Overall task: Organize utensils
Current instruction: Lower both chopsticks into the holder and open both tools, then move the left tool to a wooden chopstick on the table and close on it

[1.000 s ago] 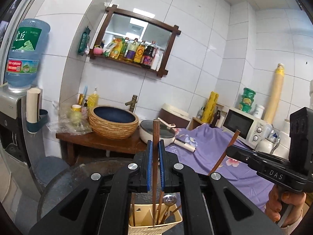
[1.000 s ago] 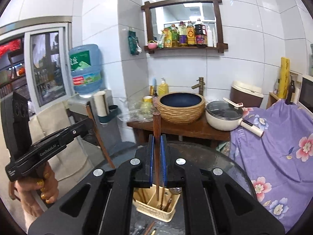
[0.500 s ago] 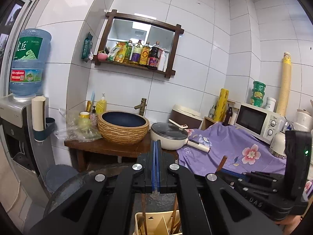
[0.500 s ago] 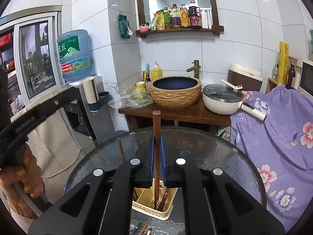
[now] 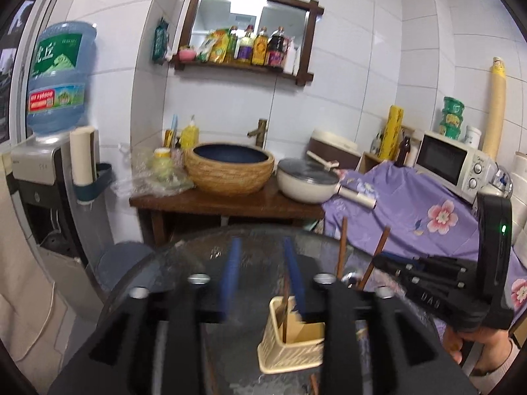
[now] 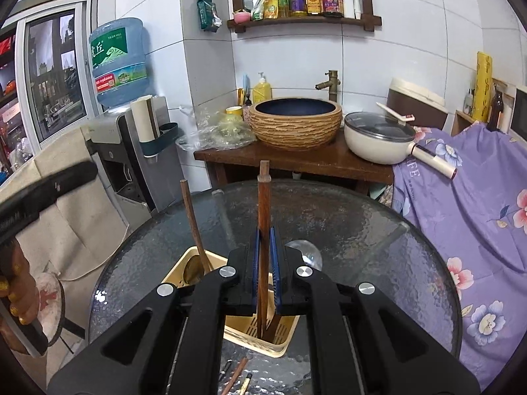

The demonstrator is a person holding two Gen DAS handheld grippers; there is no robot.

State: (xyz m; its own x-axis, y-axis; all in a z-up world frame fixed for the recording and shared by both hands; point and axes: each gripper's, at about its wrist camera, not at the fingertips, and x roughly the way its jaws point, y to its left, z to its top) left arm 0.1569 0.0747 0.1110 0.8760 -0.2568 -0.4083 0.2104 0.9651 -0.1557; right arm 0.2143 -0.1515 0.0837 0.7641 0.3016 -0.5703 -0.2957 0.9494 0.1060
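A cream utensil holder (image 5: 290, 342) (image 6: 263, 342) stands on the round glass table (image 6: 346, 230). My left gripper (image 5: 262, 260) hovers just above it, its jaws opening. A brown chopstick (image 5: 286, 296) stands in the holder close to the right pad, and neither pad presses on it. My right gripper (image 6: 263, 263) is shut on an upright brown chopstick (image 6: 263, 204) whose lower end reaches into the holder. Another wooden stick (image 6: 192, 223) and a metal spoon (image 6: 192, 270) lean in the holder's left compartment. The right gripper (image 5: 411, 276) also shows at the right of the left wrist view.
Loose utensils (image 6: 237, 375) lie on the glass in front of the holder. Behind the table a wooden stand carries a woven basin (image 6: 294, 125) and a white pot (image 6: 378, 138). Purple flowered cloth (image 6: 461, 214) hangs at the right, a water dispenser (image 6: 118, 65) stands at the left.
The left jaws, shut on a chopstick a second ago, now stand apart. Both grippers have sunk toward the holder, and the right gripper's chopstick now reaches into it.
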